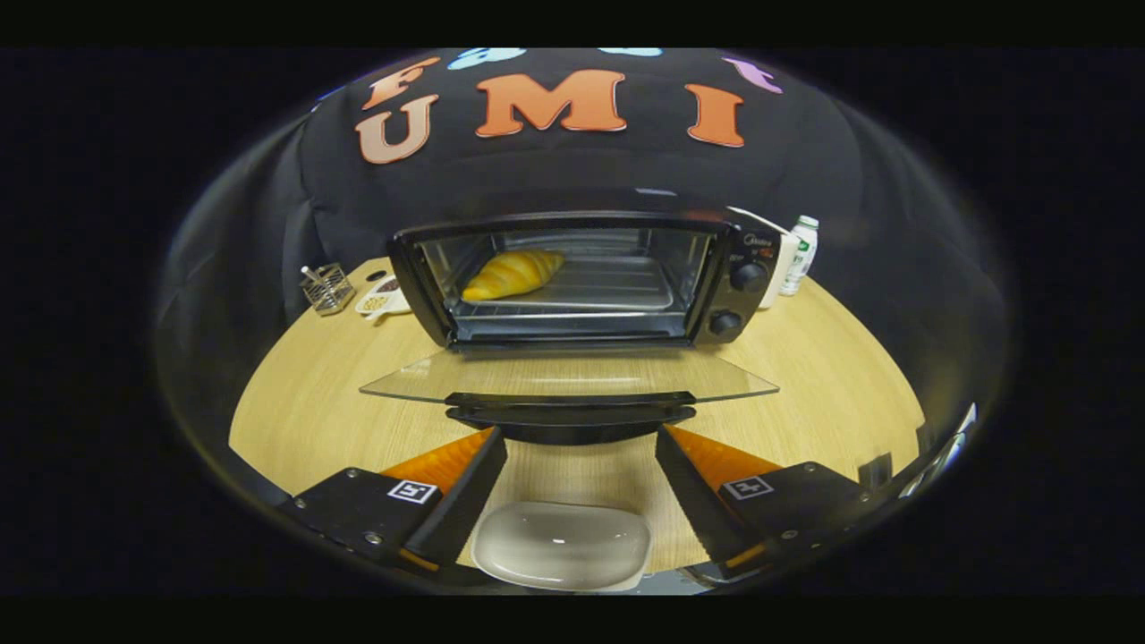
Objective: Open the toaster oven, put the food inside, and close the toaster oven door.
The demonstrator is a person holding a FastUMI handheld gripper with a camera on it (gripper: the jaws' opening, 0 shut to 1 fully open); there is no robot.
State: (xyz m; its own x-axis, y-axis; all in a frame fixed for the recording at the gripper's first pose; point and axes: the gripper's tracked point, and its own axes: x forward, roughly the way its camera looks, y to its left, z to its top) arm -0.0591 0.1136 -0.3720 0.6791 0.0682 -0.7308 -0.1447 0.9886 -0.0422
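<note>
The toaster oven (581, 277) is seen standing toward the far edge of a light wooden table (304, 411), with its glass door (572, 376) folded down flat toward the viewer and the door's dark handle (571, 413) at the near rim. A golden croissant (514, 273) is laid on the rack inside, at the left of the chamber. The gripper (580, 447) is held spread, nothing between its fingers, whose tips sit just short of the handle. A pale empty dish (562, 546) is placed on the table between the fingers. A wire holder (327, 288) and a small packet (383, 297) are found near the far left edge; a white bottle (799, 255) is set at the far right, beside the oven. Black cloth closes the booth behind.
</note>
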